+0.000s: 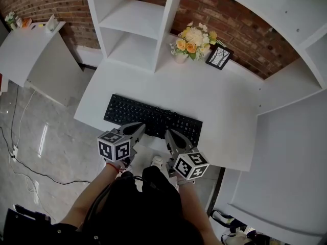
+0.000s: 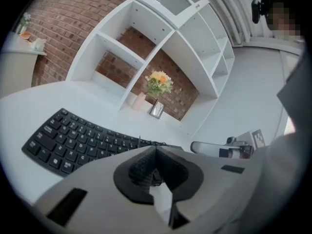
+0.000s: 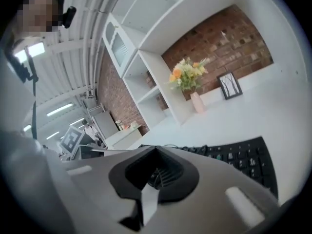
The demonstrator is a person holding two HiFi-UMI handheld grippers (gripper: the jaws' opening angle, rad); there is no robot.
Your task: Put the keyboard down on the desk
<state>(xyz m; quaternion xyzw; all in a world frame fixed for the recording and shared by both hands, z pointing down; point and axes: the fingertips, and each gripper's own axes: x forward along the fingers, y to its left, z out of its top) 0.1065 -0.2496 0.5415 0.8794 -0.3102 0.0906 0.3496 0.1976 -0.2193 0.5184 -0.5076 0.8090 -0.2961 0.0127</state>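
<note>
Keyboard on desk; beyond closed left hand-held gripper, right hand-held gripper

surface: white desk | on it: black keyboard, flower vase, picture frame

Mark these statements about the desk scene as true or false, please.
1. The keyboard lies on the white desk. True.
2. The keyboard is white. False: it is black.
3. The left gripper and the right gripper both have their jaws together. True.
4. The flowers stand at the keyboard's near edge. False: they stand at the back of the desk, beside a picture frame.
5. One gripper clamps the picture frame. False: both grippers are at the keyboard's near edge, far from the frame.
</note>
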